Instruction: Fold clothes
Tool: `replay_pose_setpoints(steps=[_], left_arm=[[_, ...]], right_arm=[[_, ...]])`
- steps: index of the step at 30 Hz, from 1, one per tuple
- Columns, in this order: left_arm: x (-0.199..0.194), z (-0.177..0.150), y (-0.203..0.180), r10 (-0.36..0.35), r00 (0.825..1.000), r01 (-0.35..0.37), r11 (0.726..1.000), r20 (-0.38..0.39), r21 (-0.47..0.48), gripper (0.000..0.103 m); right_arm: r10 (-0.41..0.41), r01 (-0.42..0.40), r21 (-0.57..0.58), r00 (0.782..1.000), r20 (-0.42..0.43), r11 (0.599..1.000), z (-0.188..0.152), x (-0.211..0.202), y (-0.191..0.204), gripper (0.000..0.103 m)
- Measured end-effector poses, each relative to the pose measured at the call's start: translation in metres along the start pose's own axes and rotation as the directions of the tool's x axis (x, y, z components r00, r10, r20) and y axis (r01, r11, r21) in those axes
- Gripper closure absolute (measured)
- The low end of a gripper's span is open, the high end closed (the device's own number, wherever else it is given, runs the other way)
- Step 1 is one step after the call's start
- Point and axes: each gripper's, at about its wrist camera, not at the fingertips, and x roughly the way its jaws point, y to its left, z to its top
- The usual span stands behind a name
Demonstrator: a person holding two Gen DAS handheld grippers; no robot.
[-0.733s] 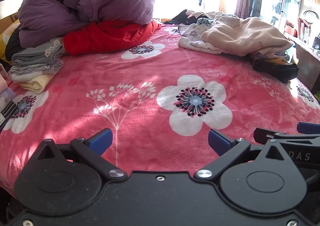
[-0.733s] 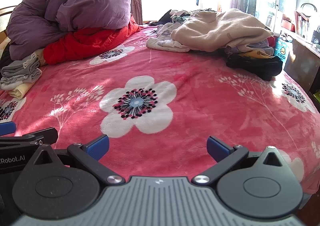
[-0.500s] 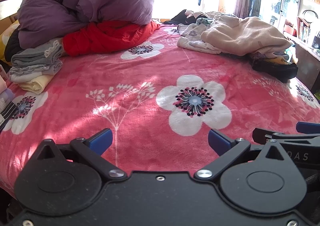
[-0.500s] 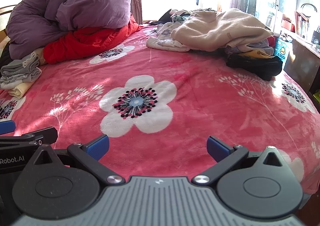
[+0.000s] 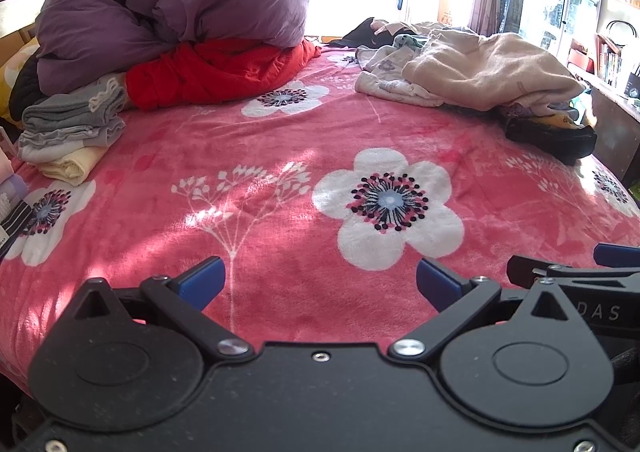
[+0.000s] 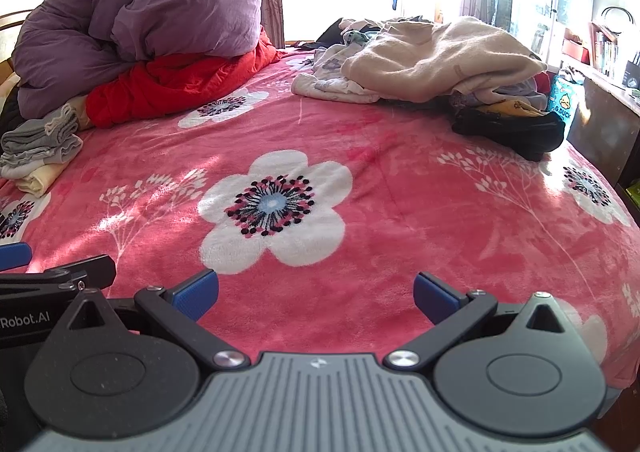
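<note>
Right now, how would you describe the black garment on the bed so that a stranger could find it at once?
Start from the pink blanket with white flowers, and go to the unfolded pile at its far right. The black garment lies at the pile's near end, by the right edge of the bed, under a yellow cloth. It is the only dark piece there; the big sweater above is beige.

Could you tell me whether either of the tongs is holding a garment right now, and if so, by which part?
Nothing is held. The left tongs and right tongs are both open over the blanket, far from the clothes pile.
</note>
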Motion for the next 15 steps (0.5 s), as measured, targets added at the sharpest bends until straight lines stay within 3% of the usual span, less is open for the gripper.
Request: replay_pose_setpoints(steps=[15], left_arm=[[-0.0001,-0.0002,0.0010,-0.001,1.000,0.001,1.000,-0.001,0.001,0.000]], right_arm=[[0.001,-0.001,0.005,1.000,0.000,1.000,-0.0009,-0.0006,-0.0004,0.000]])
